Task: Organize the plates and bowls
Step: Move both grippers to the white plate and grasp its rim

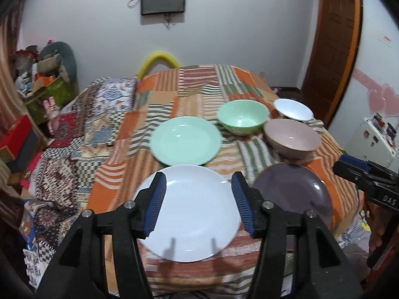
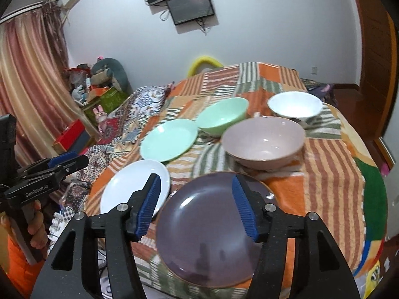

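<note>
Three plates and three bowls lie spread over a bed (image 1: 199, 87) covered with an orange, green and white striped patchwork blanket (image 2: 329, 164). The left gripper (image 1: 198, 186) hangs with its blue-padded jaws parted and empty above a white plate (image 1: 192, 214) at the near edge. The right gripper (image 2: 195, 189), jaws likewise apart and holding nothing, is poised over a purple plate (image 2: 212, 229) just beside the white one. Behind them sits a mint-green plate (image 1: 185, 139). To its right stand a mint-green bowl (image 1: 243, 117), a pink bowl (image 1: 291, 139) and, farthest back, a white bowl (image 1: 293, 109), all upright and close together. A hand (image 2: 37, 226) grips the left tool's handle; two dark screens (image 1: 163, 0) hang on the wall.
</note>
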